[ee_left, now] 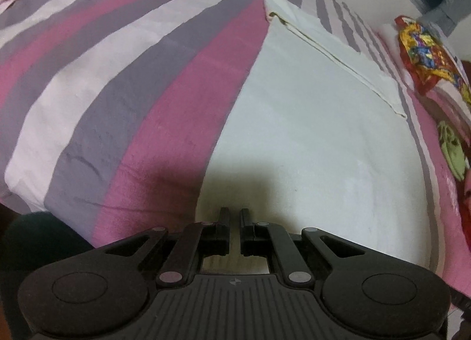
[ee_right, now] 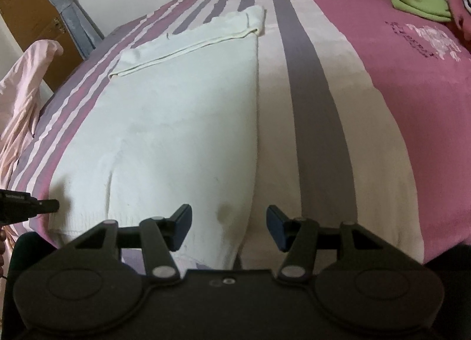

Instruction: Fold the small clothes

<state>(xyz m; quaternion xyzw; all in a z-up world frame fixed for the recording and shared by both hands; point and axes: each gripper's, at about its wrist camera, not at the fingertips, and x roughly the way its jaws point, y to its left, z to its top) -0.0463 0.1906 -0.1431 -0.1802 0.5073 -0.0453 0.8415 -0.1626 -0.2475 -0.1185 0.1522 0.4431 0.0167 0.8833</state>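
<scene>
While soft white garment (ee_right: 182, 122) lies flat — striped bedsheet (ee_left: 117, 75).

Dim, warm indoor light, soft and grainy throughout. Strong fisheye bending at every edge, stripes of the bedspread (ee_left: 123, 81) curving outward, black vignette in the corners. Broad dark shadow thrown forward from the left gripper (ee_left: 234, 214) onto the white cloth (ee_left: 309, 140) at the bed's near edge. Fainter shadow ahead of the right gripper (ee_right: 229, 216). No glare. Far corners slightly blurred.
</scene>
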